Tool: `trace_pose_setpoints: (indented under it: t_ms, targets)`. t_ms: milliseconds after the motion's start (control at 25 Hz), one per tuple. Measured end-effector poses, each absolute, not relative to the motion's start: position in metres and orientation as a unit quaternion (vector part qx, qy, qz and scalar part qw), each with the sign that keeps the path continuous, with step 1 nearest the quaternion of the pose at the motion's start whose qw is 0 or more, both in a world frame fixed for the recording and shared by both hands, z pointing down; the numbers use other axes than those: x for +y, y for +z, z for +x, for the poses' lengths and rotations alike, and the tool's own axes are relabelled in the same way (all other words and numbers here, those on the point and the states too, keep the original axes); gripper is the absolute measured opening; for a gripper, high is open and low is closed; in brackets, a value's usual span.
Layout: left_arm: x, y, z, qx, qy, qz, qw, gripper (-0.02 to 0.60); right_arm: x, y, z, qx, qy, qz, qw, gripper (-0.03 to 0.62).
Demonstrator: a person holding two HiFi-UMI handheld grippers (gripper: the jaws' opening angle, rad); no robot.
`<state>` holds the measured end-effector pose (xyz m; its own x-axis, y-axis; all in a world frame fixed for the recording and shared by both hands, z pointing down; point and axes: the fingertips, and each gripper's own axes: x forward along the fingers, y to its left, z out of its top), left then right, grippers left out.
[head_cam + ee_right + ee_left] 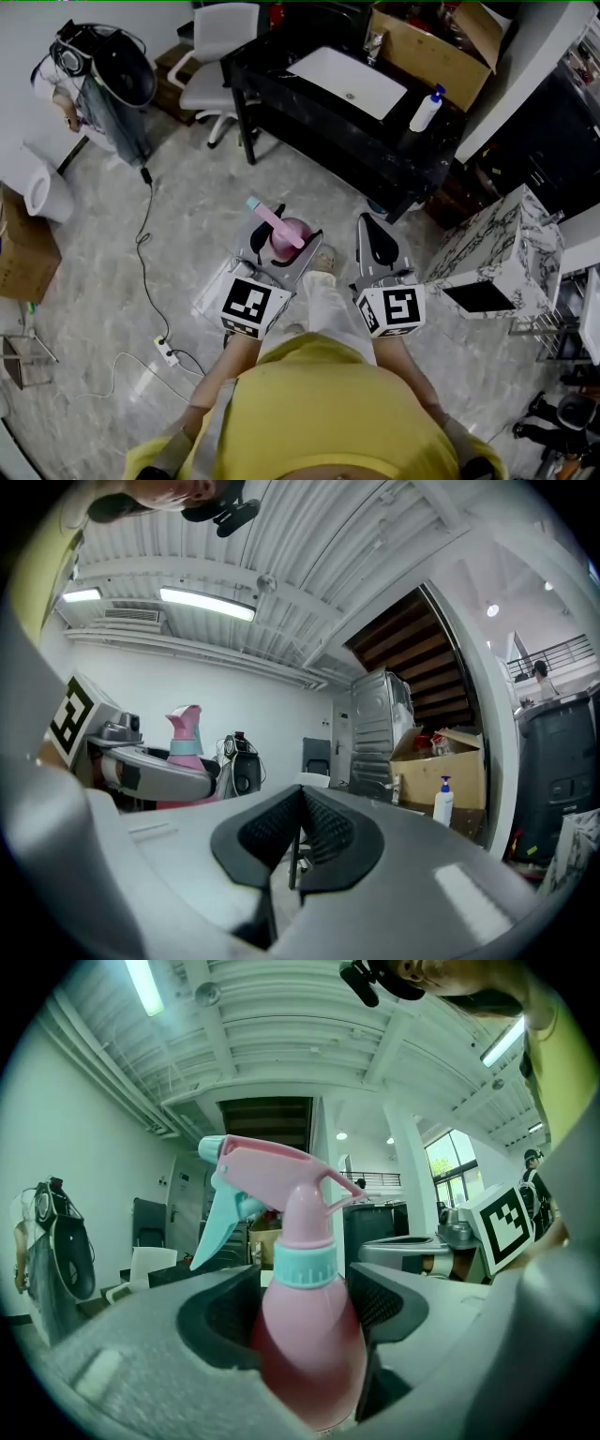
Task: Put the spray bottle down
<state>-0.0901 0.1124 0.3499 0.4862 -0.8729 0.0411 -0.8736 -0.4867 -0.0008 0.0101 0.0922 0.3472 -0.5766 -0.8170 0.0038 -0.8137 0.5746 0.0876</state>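
Note:
A pink spray bottle with a teal collar and trigger stands upright between the jaws of my left gripper, held over the floor in front of me. In the left gripper view the bottle fills the gap and both pads press its body, with the nozzle pointing left. From the right gripper view the same bottle shows at the far left. My right gripper hangs level beside the left one. Its jaws are shut with nothing between them.
Ahead stands a black table carrying a white board, a white pump bottle and a cardboard box. A white chair sits to its left, a marble-patterned cabinet to the right. A cable and power strip lie on the floor.

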Motion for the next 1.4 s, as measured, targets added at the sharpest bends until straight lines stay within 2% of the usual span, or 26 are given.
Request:
trace_pose_setpoints:
  t_ms: [360,960,1400]
  targets:
    - [0.016,0.362,-0.108,-0.505,0.005,0.863,0.009,0.301,-0.009,0.354,-0.011,-0.889,-0.06,0.454,0.017,0.0]
    - [-0.242,0.34,-0.124,-0.53,-0.002,0.848,-0.002,0.301,-0.292,0.347,-0.044,-0.911,-0.061,0.408,0.017,0.0]
    - [-0.338,0.348,-0.112,-0.518,0.017,0.855,-0.004,0.299,-0.376,0.368,-0.031,-0.911,-0.04,0.41,0.023,0.0]
